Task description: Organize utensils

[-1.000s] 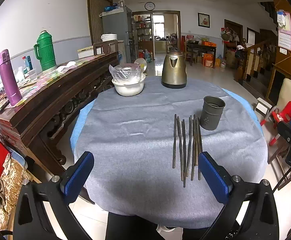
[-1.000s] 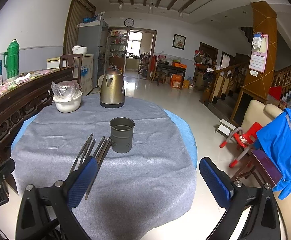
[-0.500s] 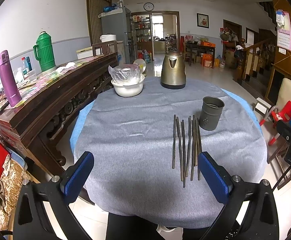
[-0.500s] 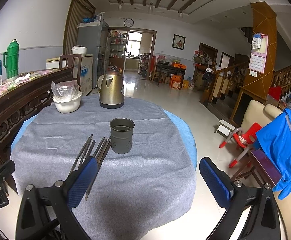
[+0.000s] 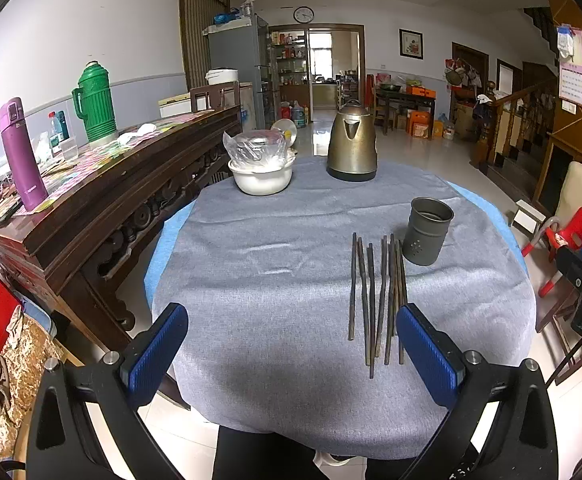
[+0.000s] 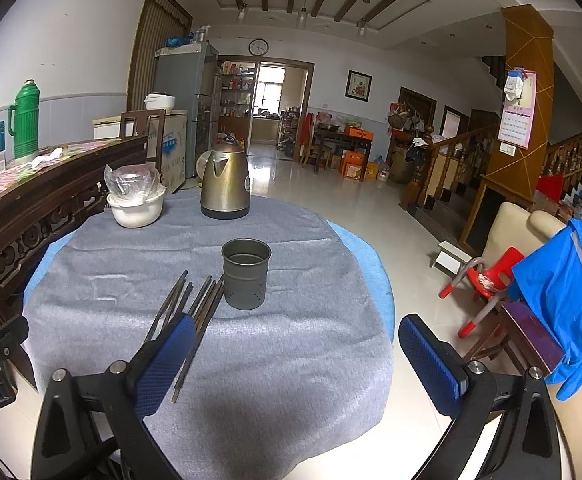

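Several dark chopsticks (image 5: 377, 296) lie side by side on the grey tablecloth (image 5: 271, 272), pointing away from me. A grey metal utensil cup (image 5: 428, 236) with small holes stands upright just right of their far ends. My left gripper (image 5: 291, 340) is open above the table's near edge, its right finger beside the chopsticks' near ends. In the right wrist view the chopsticks (image 6: 195, 308) run under the left finger of my right gripper (image 6: 297, 354), which is open and empty; the cup (image 6: 246, 273) stands beyond it.
A brass kettle (image 5: 351, 145) and a white bowl (image 5: 261, 174) covered with plastic stand at the table's far side. A dark wooden sideboard (image 5: 103, 200) with a green thermos and a purple flask runs along the left. A red child's chair (image 6: 487, 280) and blue cloth sit to the right.
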Motion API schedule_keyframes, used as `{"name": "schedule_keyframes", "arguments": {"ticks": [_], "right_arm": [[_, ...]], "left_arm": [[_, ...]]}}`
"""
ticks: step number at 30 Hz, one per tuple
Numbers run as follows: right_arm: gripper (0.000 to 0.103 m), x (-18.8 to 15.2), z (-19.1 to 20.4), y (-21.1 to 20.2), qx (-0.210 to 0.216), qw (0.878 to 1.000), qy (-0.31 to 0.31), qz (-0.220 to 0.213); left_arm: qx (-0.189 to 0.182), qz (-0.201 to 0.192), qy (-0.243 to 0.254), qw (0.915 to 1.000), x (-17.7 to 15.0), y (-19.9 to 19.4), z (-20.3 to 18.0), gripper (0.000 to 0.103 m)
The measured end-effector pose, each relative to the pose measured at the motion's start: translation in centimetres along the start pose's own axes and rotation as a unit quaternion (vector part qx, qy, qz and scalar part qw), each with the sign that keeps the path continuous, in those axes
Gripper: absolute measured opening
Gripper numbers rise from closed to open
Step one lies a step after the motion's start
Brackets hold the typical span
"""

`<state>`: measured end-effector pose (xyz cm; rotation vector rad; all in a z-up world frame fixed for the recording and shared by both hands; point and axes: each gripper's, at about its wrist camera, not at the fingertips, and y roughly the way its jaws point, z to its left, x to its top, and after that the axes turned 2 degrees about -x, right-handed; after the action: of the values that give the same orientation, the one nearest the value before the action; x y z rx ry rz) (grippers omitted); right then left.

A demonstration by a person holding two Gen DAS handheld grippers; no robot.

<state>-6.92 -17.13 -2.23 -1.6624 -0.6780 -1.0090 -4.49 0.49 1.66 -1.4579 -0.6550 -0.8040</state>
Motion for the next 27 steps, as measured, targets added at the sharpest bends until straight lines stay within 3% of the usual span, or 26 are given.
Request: {"name": "schedule_keyframes", "arguments": {"ticks": [27], "right_arm": [[0.103,0.02,0.16,-0.26,0.001,1.0,-0.003,0.006]], "left_arm": [[-0.006,0.013,0.002,0.9999,-0.56,0.6,-0.07,0.103]]}}
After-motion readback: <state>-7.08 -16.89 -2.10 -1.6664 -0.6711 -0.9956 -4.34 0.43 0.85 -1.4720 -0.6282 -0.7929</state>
